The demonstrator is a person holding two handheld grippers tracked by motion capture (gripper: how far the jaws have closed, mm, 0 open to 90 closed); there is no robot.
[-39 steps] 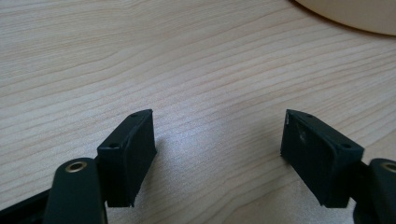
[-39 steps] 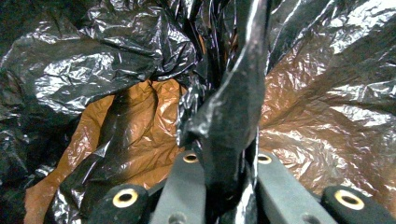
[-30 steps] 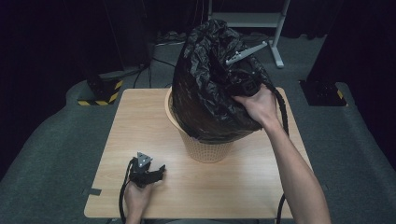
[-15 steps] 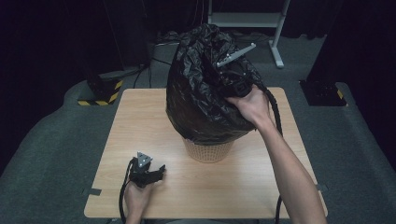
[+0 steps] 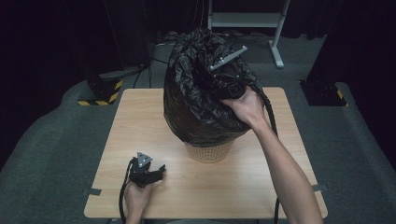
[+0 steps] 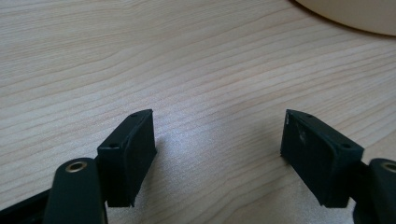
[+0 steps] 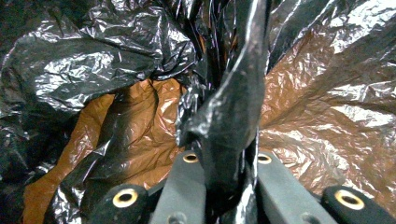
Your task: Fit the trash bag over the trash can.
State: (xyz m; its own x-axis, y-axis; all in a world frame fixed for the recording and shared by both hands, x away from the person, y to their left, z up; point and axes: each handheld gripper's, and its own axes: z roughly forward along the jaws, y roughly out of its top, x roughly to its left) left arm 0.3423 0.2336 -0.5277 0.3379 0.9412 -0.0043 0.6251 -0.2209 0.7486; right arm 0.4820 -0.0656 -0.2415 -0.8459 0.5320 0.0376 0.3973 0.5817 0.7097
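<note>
- Right gripper view looks along the right gripper point(image 7: 223, 186), whose jaws are pinched tight on a twisted fold of the black bin bag point(image 7: 116, 60); the plastic bunches up between the pads and spreads out behind in crinkled folds, with a brownish glow where light comes through.
- High view has that same right gripper point(image 5: 219, 70) buried in the upper side of the bag, the right hand point(image 5: 247, 107) just below it.
- Compared with a second ago, the bag sits lower and further left: then a wide band of the wicker basket point(image 5: 209, 151) showed under it, now just its bottom strip (the bag's hem has come down over the rim).
- Left gripper point(image 5: 161, 169) has not shifted; it rests near the table's front left, well apart from the basket, in the left hand point(image 5: 137, 196).
- Left gripper view shows its jaws point(image 6: 219, 154) spread wide with nothing between them but bare wood, the basket's pale edge at the top right.
- Light wooden table point(image 5: 135, 121) stands on grey carpet in a dark room; a white stand's feet lie behind it.
</note>
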